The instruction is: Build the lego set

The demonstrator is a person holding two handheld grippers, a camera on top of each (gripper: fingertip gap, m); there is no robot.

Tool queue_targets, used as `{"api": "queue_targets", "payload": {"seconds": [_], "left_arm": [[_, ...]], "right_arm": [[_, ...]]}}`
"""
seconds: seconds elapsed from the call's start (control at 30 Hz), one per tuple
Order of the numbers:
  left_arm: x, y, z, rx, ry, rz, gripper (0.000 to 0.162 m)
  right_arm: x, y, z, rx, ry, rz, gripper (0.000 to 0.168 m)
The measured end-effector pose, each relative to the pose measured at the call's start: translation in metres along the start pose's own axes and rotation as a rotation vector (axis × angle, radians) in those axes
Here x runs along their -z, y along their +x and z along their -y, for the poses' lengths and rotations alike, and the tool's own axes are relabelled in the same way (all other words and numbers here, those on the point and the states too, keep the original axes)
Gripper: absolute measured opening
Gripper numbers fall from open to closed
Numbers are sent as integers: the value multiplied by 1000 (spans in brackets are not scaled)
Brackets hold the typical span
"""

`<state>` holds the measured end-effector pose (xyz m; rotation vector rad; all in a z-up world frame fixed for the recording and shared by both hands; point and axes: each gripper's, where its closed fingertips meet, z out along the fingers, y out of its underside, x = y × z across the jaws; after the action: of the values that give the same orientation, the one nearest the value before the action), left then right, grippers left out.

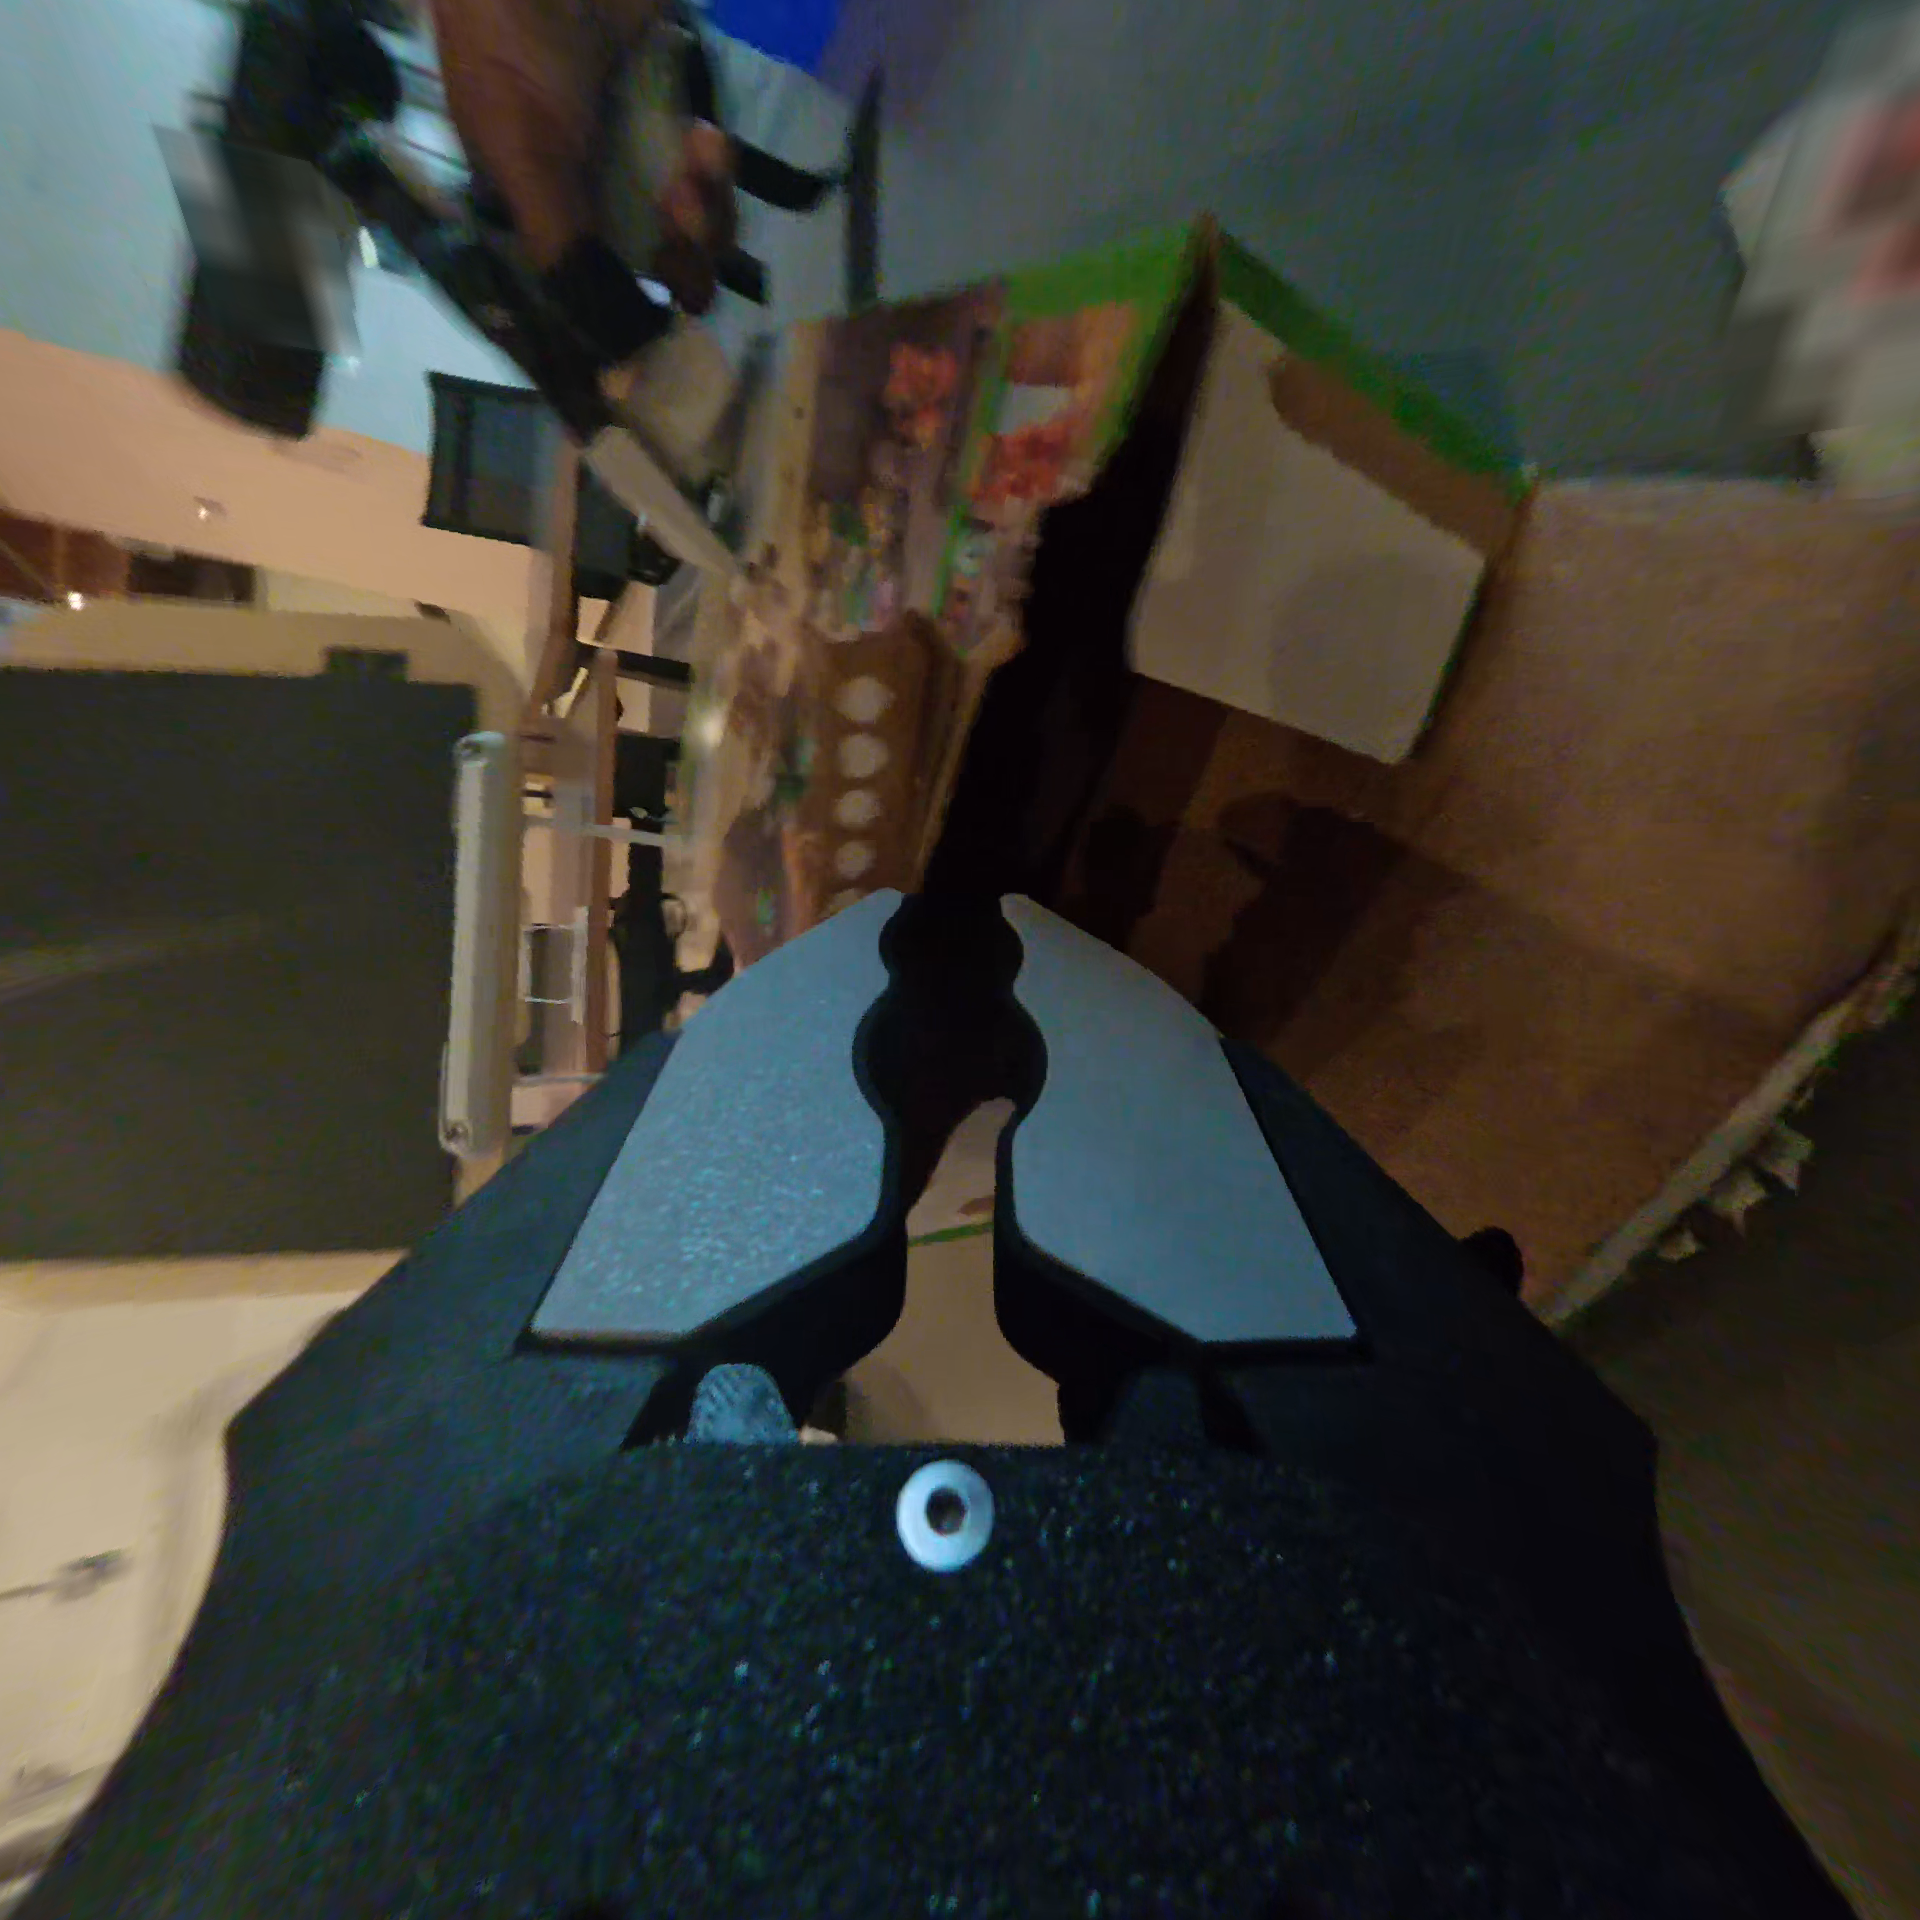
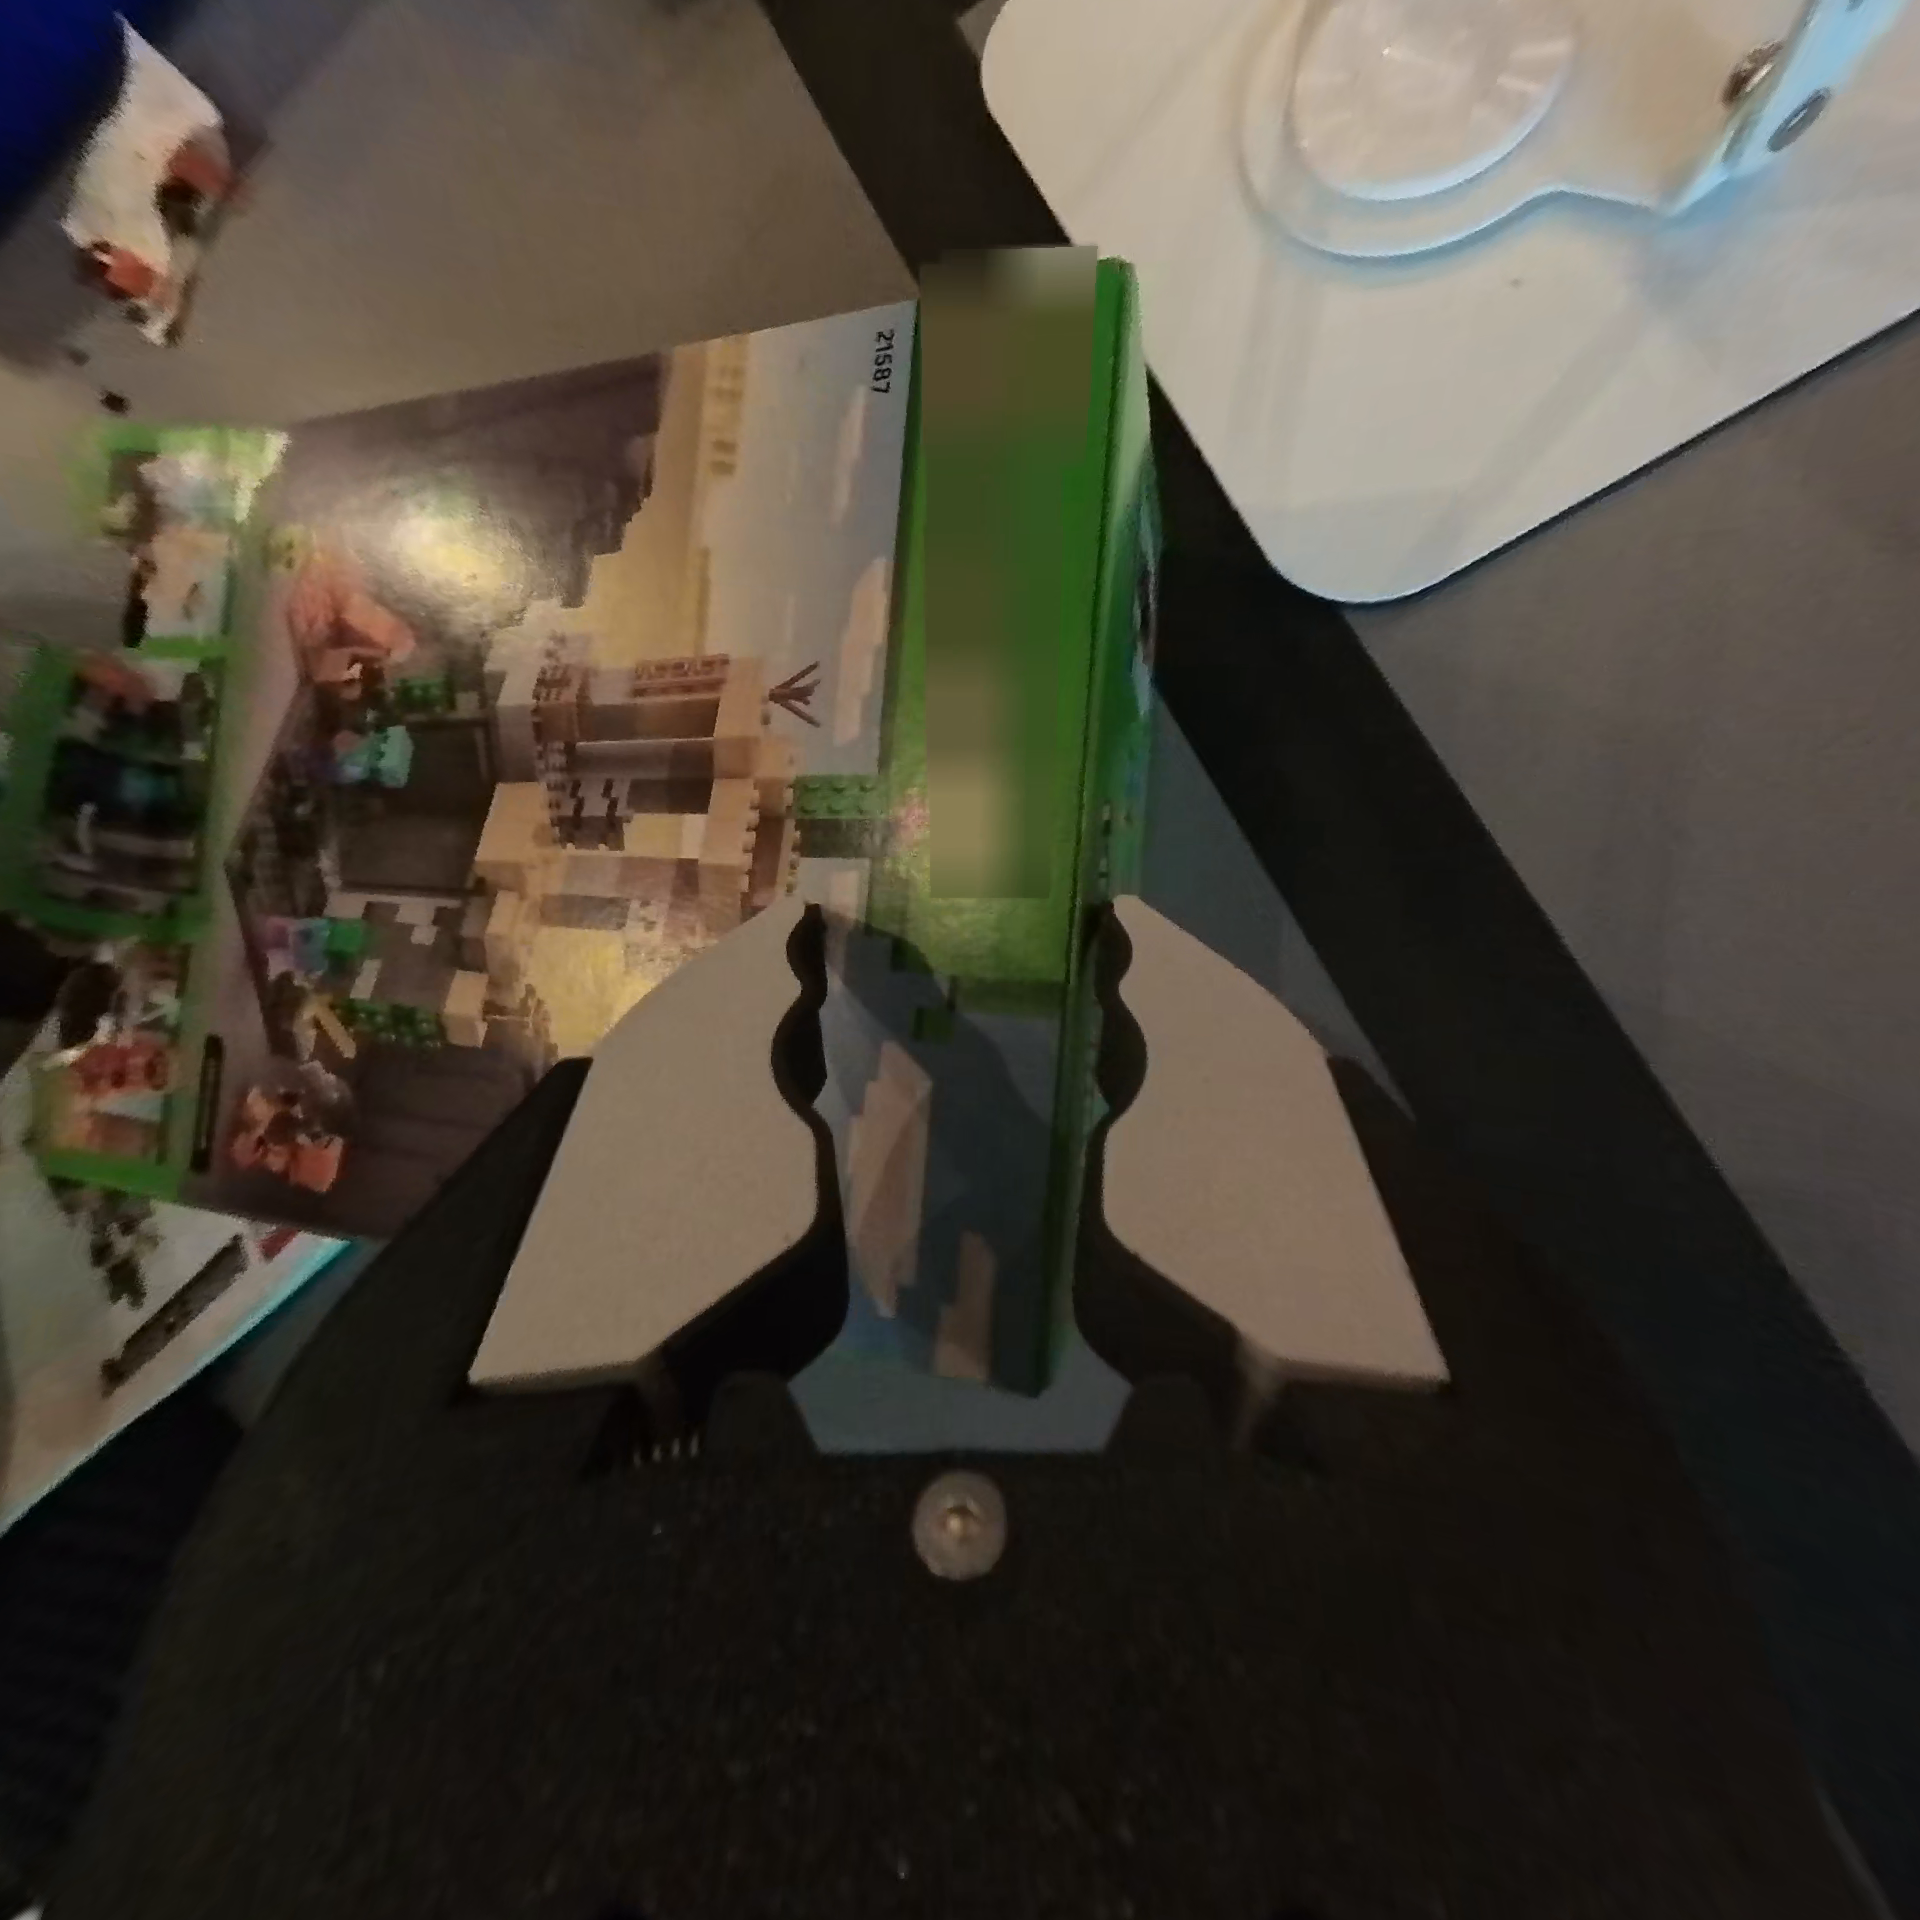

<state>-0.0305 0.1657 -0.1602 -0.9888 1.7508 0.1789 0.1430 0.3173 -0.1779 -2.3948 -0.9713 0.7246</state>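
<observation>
While still at unboxing: green printed cardboard lego box lying on dark table, flap end torn open. Right gripper spread around box's green edge, likely for bracing. Left gripper nearly closed, empty, aimed at opening, probably for reaching contents.

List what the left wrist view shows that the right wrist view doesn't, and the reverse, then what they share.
Only the left wrist view: the box's open end with its brown cardboard flap, the dark inside, the right gripper farther off, and the left gripper at the opening.

Only the right wrist view: the printed front picture, a white tray, and the right gripper straddling the box edge.

Both: the green lego box.
</observation>
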Motion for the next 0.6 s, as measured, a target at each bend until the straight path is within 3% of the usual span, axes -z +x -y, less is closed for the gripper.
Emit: {"api": "queue_targets", "payload": {"seconds": [0.1, 0.23, 0.4, 0.6], "left_arm": [[31, -6, -1, 112, 47, -26, 19], [59, 37, -3, 164, 80, -188, 33], [50, 85, -25, 135, 13, -260, 33], [38, 87, -27, 125, 5, -320, 29]], "right_arm": [[0, 0, 0, 0, 8, -11, 49], [0, 0, -1, -9, 22, 6, 50], [-1, 0, -1, -20, 47, 19, 50], [0, 0, -1, -12, 48, 13, 50]]}}
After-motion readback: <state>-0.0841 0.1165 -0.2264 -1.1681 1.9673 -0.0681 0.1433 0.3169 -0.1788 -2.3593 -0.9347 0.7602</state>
